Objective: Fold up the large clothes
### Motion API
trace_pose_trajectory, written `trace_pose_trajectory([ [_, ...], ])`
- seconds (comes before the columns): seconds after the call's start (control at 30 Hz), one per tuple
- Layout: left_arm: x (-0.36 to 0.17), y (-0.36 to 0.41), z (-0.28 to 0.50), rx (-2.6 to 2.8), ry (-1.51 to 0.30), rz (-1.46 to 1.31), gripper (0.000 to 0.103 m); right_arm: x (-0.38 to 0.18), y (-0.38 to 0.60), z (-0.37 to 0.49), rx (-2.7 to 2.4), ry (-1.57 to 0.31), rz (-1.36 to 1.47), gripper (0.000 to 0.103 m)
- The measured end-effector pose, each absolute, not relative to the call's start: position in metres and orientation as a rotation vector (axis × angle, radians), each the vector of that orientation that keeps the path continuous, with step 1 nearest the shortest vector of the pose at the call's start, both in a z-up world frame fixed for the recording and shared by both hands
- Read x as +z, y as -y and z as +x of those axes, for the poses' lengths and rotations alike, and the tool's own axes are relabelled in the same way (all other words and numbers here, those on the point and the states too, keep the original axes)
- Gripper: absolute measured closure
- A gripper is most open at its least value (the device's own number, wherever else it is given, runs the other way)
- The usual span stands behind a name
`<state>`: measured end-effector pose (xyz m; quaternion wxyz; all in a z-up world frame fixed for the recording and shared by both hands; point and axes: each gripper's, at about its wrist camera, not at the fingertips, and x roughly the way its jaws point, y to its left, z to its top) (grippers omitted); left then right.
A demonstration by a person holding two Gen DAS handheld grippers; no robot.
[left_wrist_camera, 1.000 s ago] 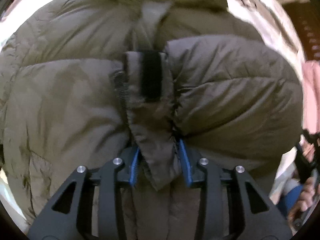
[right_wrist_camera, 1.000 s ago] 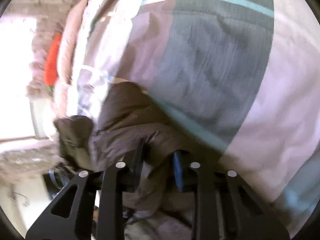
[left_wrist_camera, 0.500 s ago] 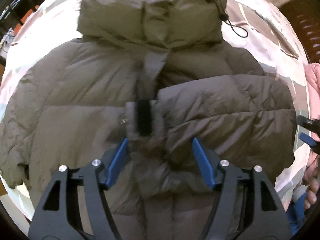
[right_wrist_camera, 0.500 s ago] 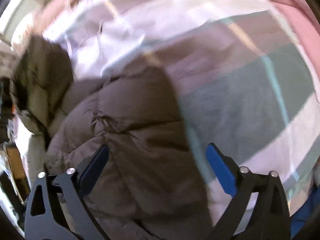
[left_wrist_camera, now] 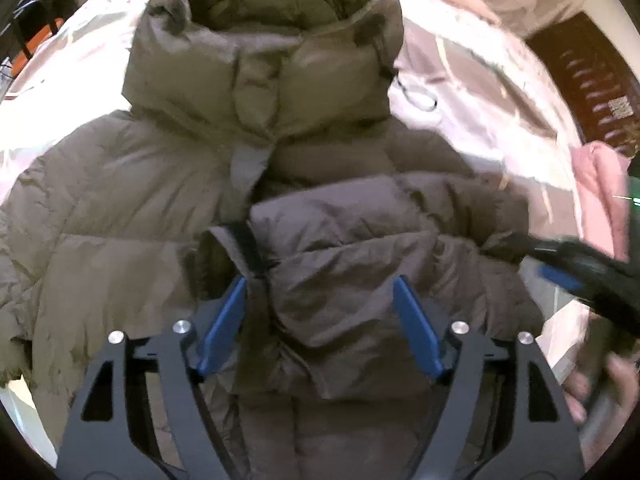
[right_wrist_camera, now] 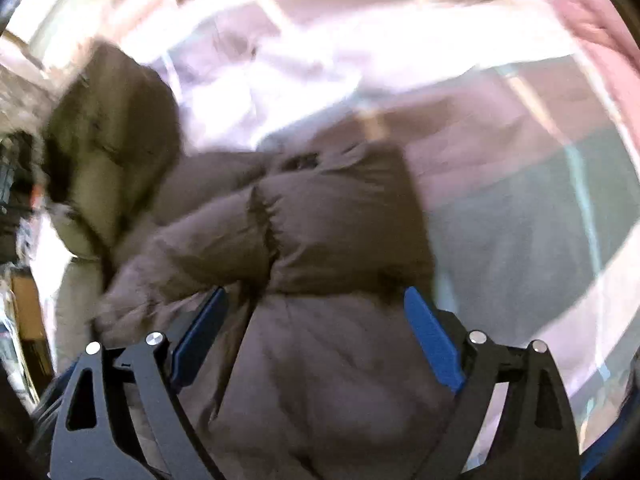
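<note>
An olive puffer jacket (left_wrist_camera: 132, 216) lies face-up on a bed (left_wrist_camera: 472, 92) covered in a pale patterned sheet, hood (left_wrist_camera: 272, 40) at the far end. One sleeve (left_wrist_camera: 360, 248) is folded across the jacket's chest, its cuff (left_wrist_camera: 232, 248) near the front closure. The left gripper (left_wrist_camera: 320, 320) hovers over that sleeve, fingers (left_wrist_camera: 222, 326) spread wide apart and holding nothing. At the jacket's right edge sits the right gripper (right_wrist_camera: 316, 336), its fingers (right_wrist_camera: 434, 340) likewise apart, straddling the padded fabric without clamping it. A pink cloth (right_wrist_camera: 596, 20) lies beyond the jacket.
</note>
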<state>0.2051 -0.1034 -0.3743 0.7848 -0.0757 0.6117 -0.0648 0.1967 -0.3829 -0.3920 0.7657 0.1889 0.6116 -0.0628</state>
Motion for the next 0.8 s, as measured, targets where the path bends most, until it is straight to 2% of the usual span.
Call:
trace_pose_trajectory([
  [0.1, -0.41, 0.116, 0.214, -0.099, -1.413, -0.088, 0.024, -0.397, 0.381, 0.162, -0.127, -1.362, 0.441, 0.012],
  [0.23, -0.446, 0.113, 0.233, -0.06, -1.453, -0.063, 0.02, -0.463, 0.365, 0.129, -0.129, -1.538, 0.424, 0.014],
  [0.3, -0.447, 0.114, 0.244, -0.045, -1.442, -0.051, 0.02, -0.477, 0.362, 0.129, -0.121, -1.554, 0.413, 0.013],
  [0.43, -0.422, 0.119, 0.252, -0.02, -1.394, -0.029, 0.021, -0.455, 0.363, 0.138, -0.113, -1.555, 0.439, 0.013],
  [0.53, -0.388, 0.11, 0.243, -0.016, -1.32, -0.102, 0.021, -0.405, 0.369, 0.141, -0.114, -1.384, 0.439, 0.013],
  [0.63, -0.379, 0.117, 0.241, -0.041, -1.319, -0.122, 0.022, -0.389, 0.359, 0.177, -0.112, -1.297, 0.319, 0.014],
  [0.7, -0.391, 0.122, 0.24, -0.034, -1.355, -0.046, 0.022, -0.418, 0.349, 0.214, -0.107, -1.353, 0.305, 0.016],
  [0.77, -0.424, 0.129, 0.246, -0.019, -1.443, 0.003, 0.021, -0.459, 0.348, 0.225, -0.117, -1.47, 0.254, 0.016],
  [0.8, -0.436, 0.123, 0.245, -0.017, -1.482, -0.023, 0.021, -0.485, 0.341, 0.235, -0.12, -1.539, 0.172, 0.007],
])
